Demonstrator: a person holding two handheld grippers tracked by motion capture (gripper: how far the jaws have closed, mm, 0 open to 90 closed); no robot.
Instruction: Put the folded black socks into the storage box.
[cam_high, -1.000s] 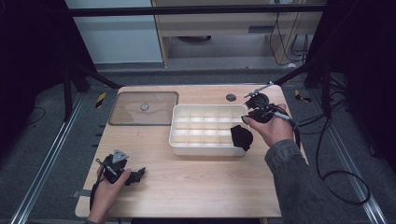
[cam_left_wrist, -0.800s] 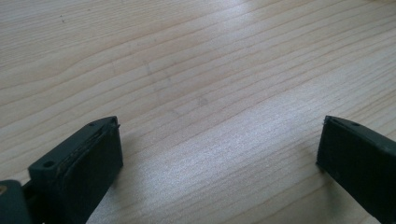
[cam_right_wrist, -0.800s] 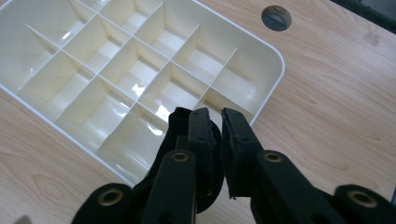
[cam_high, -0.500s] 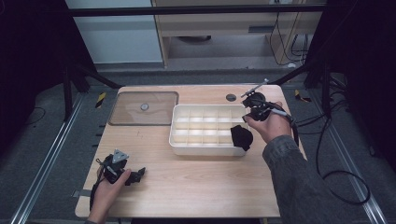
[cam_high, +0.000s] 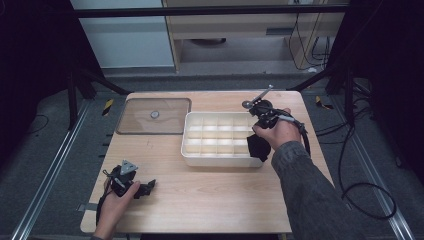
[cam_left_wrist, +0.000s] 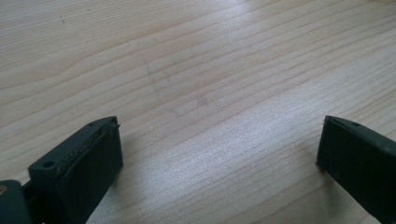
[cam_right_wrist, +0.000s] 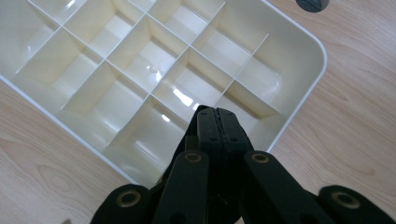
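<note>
Work in hand: the right gripper (cam_high: 261, 114) hangs over the far right part of the tray (cam_high: 192, 156), a white box split into small compartments, all bare as far as the pictures show.
Tray: middle-right of the table (cam_high: 210, 195), its right end under the right hand (cam_high: 277, 134).
Right gripper state: in the right gripper view the jaws are pressed flat together with nothing between them, tips above a compartment near the tray's (cam_right_wrist: 299, 105) rounded corner.
Left gripper: rests at the near left of the table (cam_left_wrist: 196, 70), well apart from the tray; the left gripper (cam_high: 131, 181) has its jaws spread wide over bare wood, holding nothing.
Lid: a clear lid (cam_high: 150, 116) lies flat at the far left, just beside the tray, with a small round mark at its middle.
Other: a dark round spot (cam_right_wrist: 312, 3) sits on the wood beyond the tray's corner; what it is, I cannot tell.
Risk, tray: it looks light and nothing steadies it; a push down on a divider or rim could tip or slide it.
Risk, jaws: the closed tips could snag a thin divider if lowered off-centre.
Risk, cable: the right cable trails off the table edge and could drag the hand's aim.
Writing: no brand, label or readable text anywhere.
</note>
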